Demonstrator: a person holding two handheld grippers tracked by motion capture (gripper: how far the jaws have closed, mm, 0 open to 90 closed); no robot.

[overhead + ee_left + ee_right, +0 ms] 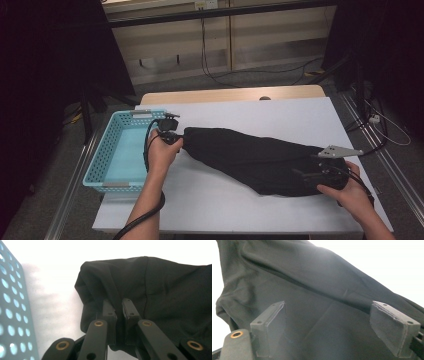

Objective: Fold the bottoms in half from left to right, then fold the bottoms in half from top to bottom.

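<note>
High view has the black garment (260, 157) lying stretched across the white table (300, 115), loosely bunched into a long shape, right next to the turquoise basket (107, 150), which has nothing in it yet. Left gripper (119, 307) has its jaws pinched tight on a fold at the basket end of the cloth. Right gripper (337, 322) is over the other end with jaws wide apart, nothing grabbed. So I'd say it's early days: one end secured, other end still to grab, then fold or stow.
</note>
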